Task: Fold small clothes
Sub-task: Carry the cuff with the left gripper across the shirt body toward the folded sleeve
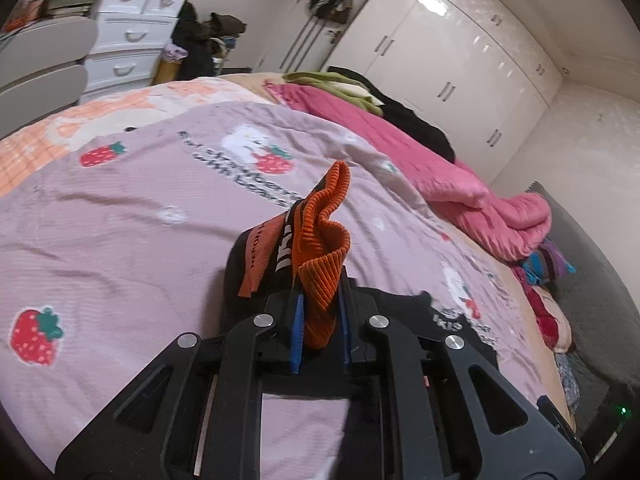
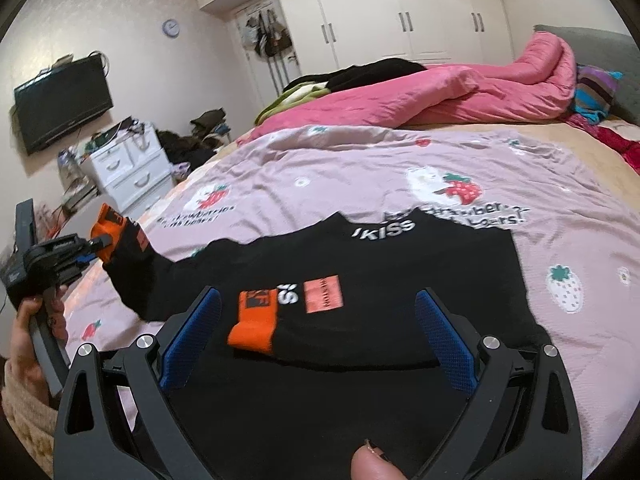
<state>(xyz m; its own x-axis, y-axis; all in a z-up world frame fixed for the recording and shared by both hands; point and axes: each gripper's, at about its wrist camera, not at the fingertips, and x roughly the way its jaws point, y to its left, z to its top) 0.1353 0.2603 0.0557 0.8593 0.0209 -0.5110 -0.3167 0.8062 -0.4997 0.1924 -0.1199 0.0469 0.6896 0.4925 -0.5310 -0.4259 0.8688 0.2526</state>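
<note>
The left gripper is clamped on the orange cuff of a black sweatshirt, lifting that sleeve. The right gripper hangs wide apart over the sweatshirt, spread on the strawberry-print bedsheet.

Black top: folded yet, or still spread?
Partly folded. One sleeve lies across the black top, its orange cuff on the chest; the left gripper holds the other cuff lifted off the bedspread.

Bedroom: glossy white wardrobes lining the wall, a black television hanging above a white dresser.
</note>
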